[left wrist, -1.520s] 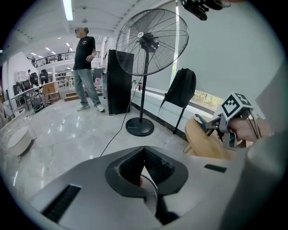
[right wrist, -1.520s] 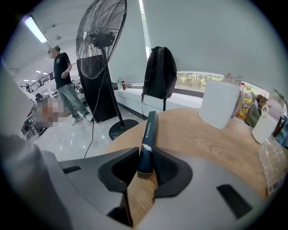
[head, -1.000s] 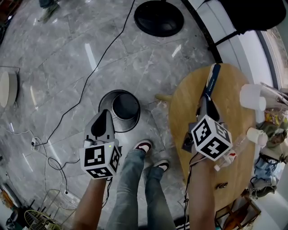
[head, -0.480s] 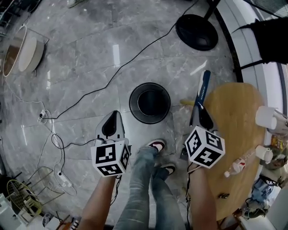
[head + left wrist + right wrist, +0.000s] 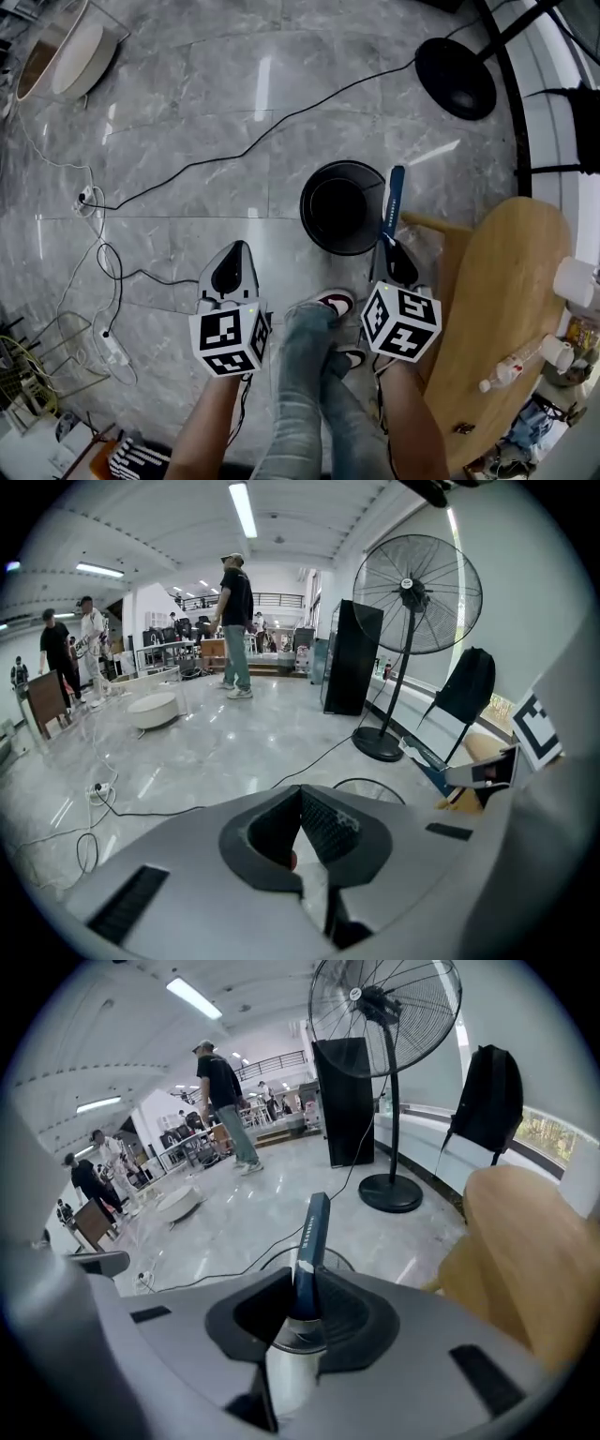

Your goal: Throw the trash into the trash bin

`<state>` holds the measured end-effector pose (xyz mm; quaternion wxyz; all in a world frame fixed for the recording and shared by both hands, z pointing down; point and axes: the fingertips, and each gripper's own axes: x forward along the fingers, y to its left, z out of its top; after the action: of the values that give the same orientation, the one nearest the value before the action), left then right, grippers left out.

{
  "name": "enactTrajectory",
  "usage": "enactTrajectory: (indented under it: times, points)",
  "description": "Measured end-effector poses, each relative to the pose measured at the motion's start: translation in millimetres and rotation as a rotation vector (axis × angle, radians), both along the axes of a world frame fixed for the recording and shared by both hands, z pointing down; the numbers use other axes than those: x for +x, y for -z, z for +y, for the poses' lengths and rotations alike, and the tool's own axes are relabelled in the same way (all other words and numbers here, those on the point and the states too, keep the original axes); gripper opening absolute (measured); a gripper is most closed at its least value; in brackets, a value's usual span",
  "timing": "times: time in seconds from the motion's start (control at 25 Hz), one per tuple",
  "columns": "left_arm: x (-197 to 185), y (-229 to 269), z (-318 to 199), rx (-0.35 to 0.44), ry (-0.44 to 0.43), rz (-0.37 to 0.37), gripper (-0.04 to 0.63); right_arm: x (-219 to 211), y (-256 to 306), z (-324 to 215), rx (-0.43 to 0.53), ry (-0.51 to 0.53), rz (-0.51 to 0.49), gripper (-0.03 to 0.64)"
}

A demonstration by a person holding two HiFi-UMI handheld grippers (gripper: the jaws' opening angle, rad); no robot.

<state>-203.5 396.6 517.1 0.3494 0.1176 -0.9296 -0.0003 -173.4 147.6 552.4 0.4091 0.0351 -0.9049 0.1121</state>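
Observation:
The black round trash bin point(image 5: 342, 208) stands on the grey marble floor just ahead of the person's shoes. My right gripper point(image 5: 386, 255) is shut on a flat dark-blue tube point(image 5: 391, 208) that sticks out forward, its far end over the bin's right rim. In the right gripper view the tube point(image 5: 309, 1241) rises between the pads of that gripper point(image 5: 302, 1302), with the bin's rim point(image 5: 343, 1261) behind it. My left gripper point(image 5: 232, 251) hangs to the left of the bin with its jaws together and nothing in them point(image 5: 300, 794); the bin's rim point(image 5: 370, 787) shows beyond it.
A round wooden table point(image 5: 511, 309) at the right carries a plastic bottle point(image 5: 511, 364) and white cups point(image 5: 574, 279). A fan's black base point(image 5: 457, 77) stands behind the bin. Cables point(image 5: 187, 192) cross the floor at the left. Legs and shoes point(image 5: 323, 305) lie between the grippers.
Both grippers have swung left, away from the table and toward the bin. The tube has moved from above the tabletop to above the bin's right rim.

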Motion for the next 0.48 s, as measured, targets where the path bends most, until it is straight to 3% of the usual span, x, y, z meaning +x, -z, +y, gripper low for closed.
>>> enactTrajectory:
  times: [0.36, 0.48]
  points:
    - [-12, -48, 26, -0.011, 0.038, 0.068, 0.015, -12, -62, 32, -0.049, 0.049, 0.096, 0.099]
    - [-20, -50, 24, -0.016, 0.037, 0.079, 0.015, -18, -71, 33, -0.075, 0.042, 0.108, 0.193]
